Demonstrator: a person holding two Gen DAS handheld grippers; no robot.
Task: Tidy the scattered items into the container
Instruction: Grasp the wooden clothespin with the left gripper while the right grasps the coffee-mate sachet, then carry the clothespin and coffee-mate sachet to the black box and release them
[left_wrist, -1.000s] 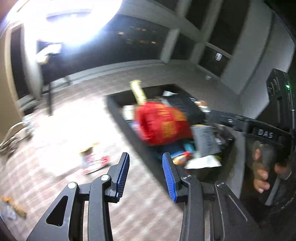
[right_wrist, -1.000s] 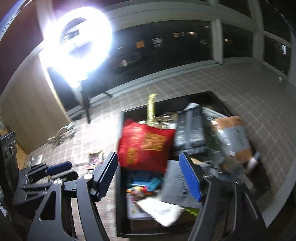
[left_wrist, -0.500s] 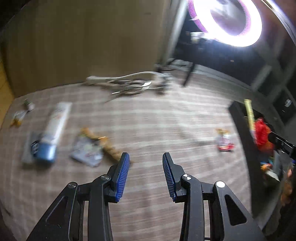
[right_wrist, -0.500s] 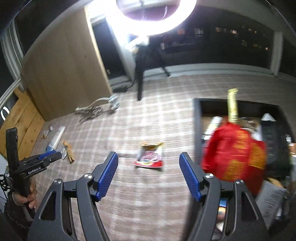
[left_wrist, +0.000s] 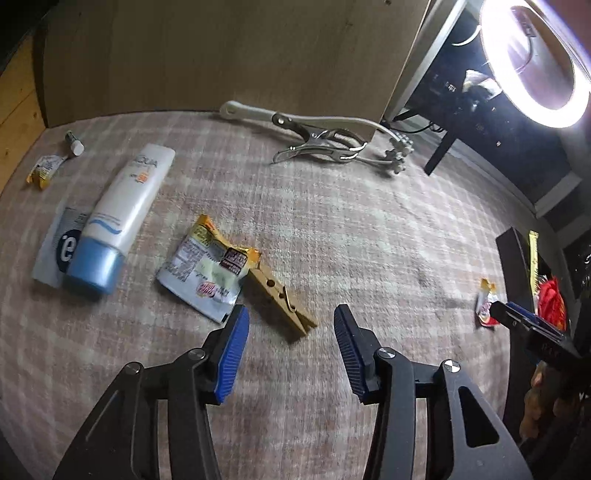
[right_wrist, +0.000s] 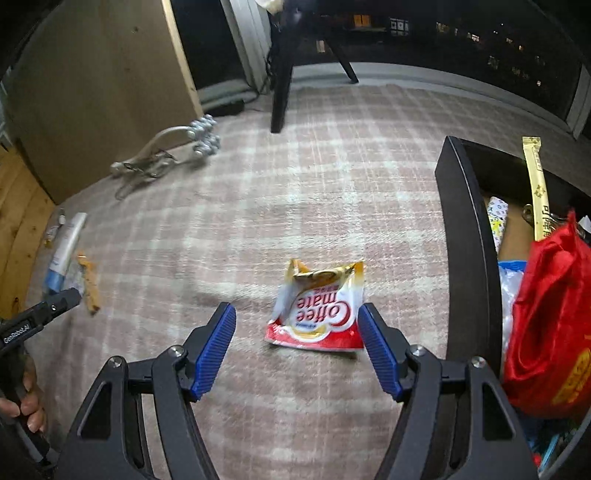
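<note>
My left gripper (left_wrist: 290, 349) is open and empty, low over the checked rug, just short of a wooden clothespin (left_wrist: 282, 297) and a crumpled snack sachet (left_wrist: 207, 271). A white sunscreen tube with a blue cap (left_wrist: 116, 218) lies further left on a grey sachet (left_wrist: 61, 245). My right gripper (right_wrist: 297, 350) is open and empty, with a red and white Coffee mate sachet (right_wrist: 317, 308) lying between its fingertips on the rug. The black container (right_wrist: 465, 236) stands at the right, holding a red bag (right_wrist: 550, 325) and a gold stick pack (right_wrist: 535, 184).
A white-handled metal clamp tool (left_wrist: 317, 140) lies by the wooden wall panel (left_wrist: 221, 55). A small vial (left_wrist: 74, 143) and a yellow packet (left_wrist: 44, 171) lie far left. A ring light (left_wrist: 535, 62) on a black stand (right_wrist: 280, 74) stands at the rug's far edge.
Both grippers swung away from the container and down toward the rug. The left now faces the clothespin and sachet, the right has closed in over the Coffee mate sachet. Both stay open.
</note>
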